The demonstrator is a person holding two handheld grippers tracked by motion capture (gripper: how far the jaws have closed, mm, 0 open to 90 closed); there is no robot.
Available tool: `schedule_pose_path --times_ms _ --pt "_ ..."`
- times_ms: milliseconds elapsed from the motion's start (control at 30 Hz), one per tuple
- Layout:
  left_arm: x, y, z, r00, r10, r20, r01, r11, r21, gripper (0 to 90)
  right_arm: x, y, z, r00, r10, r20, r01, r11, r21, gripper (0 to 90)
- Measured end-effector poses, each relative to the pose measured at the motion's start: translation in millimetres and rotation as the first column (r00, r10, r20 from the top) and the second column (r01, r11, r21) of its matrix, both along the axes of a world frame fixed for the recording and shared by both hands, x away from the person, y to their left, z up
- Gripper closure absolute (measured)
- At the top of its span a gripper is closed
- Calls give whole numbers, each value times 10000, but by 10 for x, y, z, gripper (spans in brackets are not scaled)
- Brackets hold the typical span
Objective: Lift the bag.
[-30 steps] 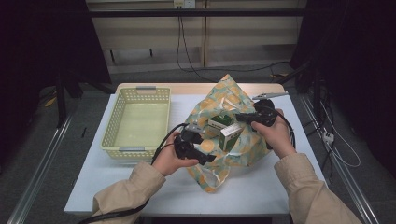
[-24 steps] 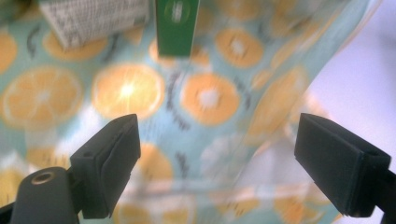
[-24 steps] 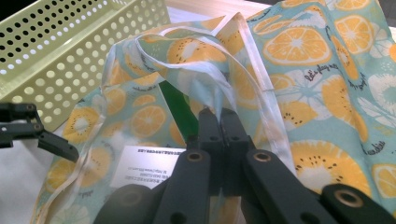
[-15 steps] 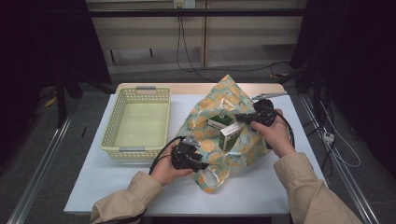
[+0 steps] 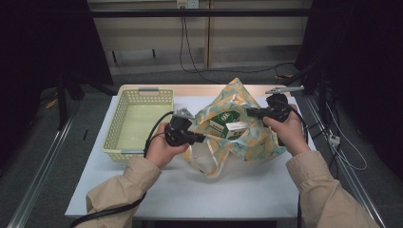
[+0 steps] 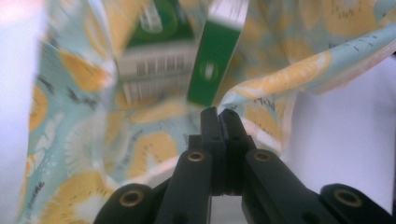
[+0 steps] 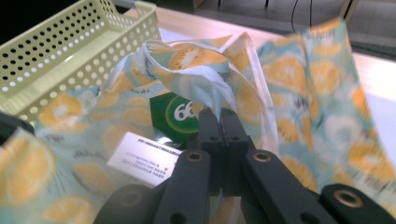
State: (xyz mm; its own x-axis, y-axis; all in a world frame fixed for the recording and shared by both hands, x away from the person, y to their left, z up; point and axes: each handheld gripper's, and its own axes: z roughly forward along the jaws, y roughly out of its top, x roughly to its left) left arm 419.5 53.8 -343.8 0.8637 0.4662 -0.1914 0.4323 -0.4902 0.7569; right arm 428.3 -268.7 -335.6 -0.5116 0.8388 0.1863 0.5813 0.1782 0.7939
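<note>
Both claws pinch the bag's (image 5: 247, 137) rim edges.

We can read one marking with confidence: the white figures "66" inside a round emblem on the green box (image 7: 180, 114) that sits in the fruit-print bag (image 7: 299, 93), as seen in the right gripper view. We see printed lines on the box's white panel there, too small to read. In the left gripper view, we see a barcode on the box (image 6: 154, 70), its digits blurred.
</note>
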Motion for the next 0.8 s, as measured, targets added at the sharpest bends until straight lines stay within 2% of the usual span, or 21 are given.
schedule_pose_path --times_ms 100,233,400,500,567,633,733,767,800 --pt "71 -8 282 9991 82 407 -72 9997 -243 900 4 -22 104 9998 -35 186 35 10000 -46 900" --pt "144 -68 674 9938 277 1080 -235 9989 -397 900 29 -35 247 9990 -169 403 168 9999 22 900" --pt "243 -134 1160 9816 496 1846 -324 9949 -952 900 68 -4 517 9951 -238 956 223 9996 162 900" --pt "298 -168 1391 9730 668 2208 -436 9932 -1083 900 91 15 716 9904 -298 1347 248 9989 386 900" --pt "341 -177 1465 9740 720 2147 -469 9917 -1195 900 97 33 835 9875 -275 1552 205 9987 464 900" --pt "364 -177 1441 9804 684 1848 -455 9911 -1253 900 91 50 898 9856 -233 1675 139 9983 570 900" --pt "372 -139 1297 9885 512 1423 -342 9923 -1194 900 83 100 826 9920 47 1260 -141 9972 740 897" --pt "377 -115 1243 9912 509 1222 -355 9915 -1254 877 75 119 789 9926 111 1212 -200 9972 721 890" --pt "386 -95 1188 9941 593 908 -478 9910 -1247 755 70 134 750 9927 180 1193 -274 9966 776 851"
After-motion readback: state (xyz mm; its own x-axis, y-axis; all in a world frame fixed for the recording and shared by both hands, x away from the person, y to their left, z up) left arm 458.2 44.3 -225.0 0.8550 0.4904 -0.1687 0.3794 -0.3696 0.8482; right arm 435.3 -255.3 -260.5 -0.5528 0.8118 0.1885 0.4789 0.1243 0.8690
